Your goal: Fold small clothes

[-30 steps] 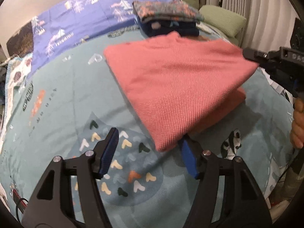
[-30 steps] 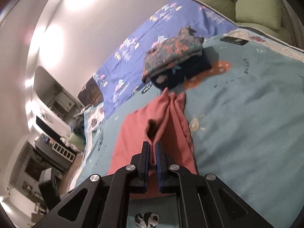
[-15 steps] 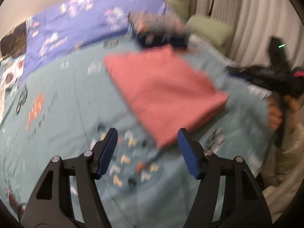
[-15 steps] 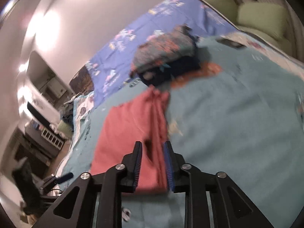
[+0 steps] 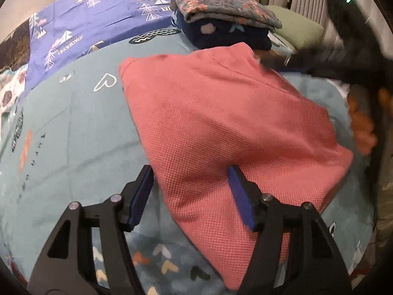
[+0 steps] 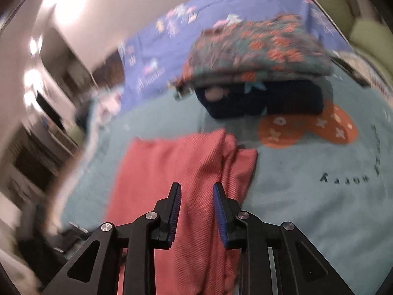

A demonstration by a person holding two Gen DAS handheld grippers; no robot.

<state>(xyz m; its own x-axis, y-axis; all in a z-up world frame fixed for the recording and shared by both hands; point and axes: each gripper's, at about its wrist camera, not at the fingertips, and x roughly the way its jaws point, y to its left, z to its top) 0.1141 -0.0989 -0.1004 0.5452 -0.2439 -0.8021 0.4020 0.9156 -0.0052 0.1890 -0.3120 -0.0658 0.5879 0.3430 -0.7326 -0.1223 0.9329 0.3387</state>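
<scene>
Pink garment lies folded flat on the teal bedspread, just in front of a stack of folded clothes — a floral piece on top of a dark navy one. Left gripper hangs over the garment's near corner, fingers spread wide with cloth between them but not pinched. Right gripper — its fingers have just been opening and now stand a little apart over the garment's folded edge, gripping nothing.
</scene>
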